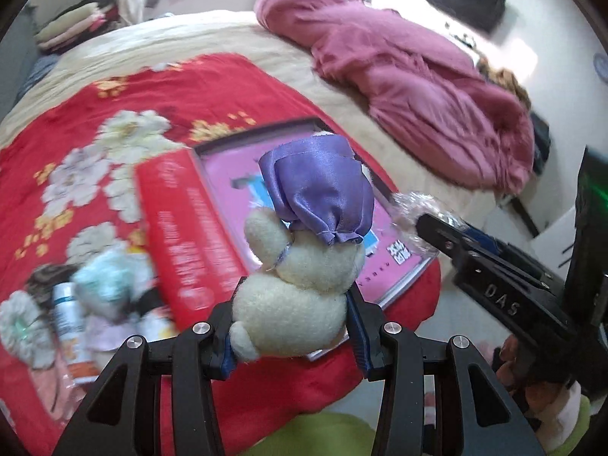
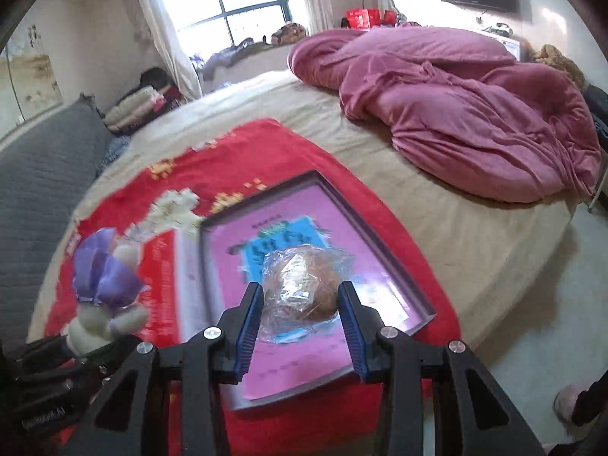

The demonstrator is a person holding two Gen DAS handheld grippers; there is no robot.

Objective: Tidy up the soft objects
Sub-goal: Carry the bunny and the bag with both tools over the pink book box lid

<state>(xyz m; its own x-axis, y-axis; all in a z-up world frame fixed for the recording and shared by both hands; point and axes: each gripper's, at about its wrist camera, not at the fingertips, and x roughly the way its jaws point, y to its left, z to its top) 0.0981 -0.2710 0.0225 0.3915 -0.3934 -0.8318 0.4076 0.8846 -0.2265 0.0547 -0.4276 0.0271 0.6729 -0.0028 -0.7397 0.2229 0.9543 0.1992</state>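
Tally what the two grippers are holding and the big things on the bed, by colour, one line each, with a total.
Cream with purple: 1, the plush toy in the left gripper
Brown: 1, the plastic-wrapped ball in the right gripper
Red: 1, the floral blanket
Pink: 2, the open box and the crumpled quilt
Total: 5

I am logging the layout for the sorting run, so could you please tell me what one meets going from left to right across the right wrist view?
Grey quilted cushion → cream plush toy in a purple satin dress → red printed box lid → plastic-wrapped brown ball in the right claw → crumpled pink duvet.
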